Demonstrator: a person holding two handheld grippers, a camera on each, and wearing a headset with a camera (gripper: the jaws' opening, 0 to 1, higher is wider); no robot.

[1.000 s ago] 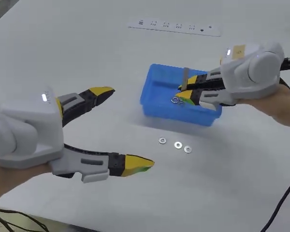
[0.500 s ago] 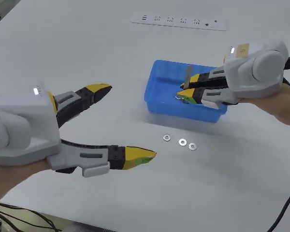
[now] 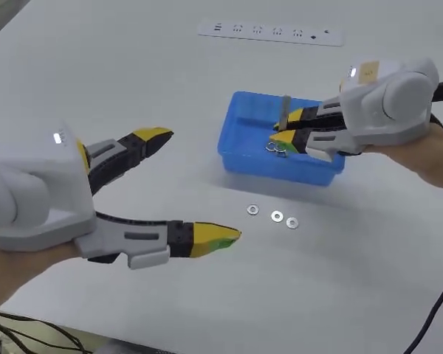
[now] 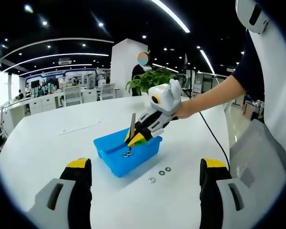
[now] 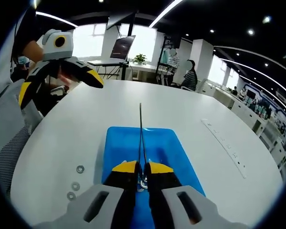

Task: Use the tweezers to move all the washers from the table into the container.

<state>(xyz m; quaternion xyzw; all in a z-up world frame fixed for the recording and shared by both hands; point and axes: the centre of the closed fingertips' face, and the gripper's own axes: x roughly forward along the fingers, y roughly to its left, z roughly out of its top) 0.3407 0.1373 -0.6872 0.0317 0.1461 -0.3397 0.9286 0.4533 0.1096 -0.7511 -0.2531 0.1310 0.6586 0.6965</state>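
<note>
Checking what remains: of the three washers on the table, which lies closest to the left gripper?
The washer at the row's end facing the left gripper; the other two lie beyond it.

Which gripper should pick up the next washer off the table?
Right. The right gripper is shut on the tweezers above the container, near the three washers; the left gripper is open, empty.

3 loose washers (image 3: 277,217) — 1 container (image 3: 258,167)

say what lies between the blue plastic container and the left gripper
Three round metal washers on the white table, near the blue container; the left gripper view shows it.
</note>
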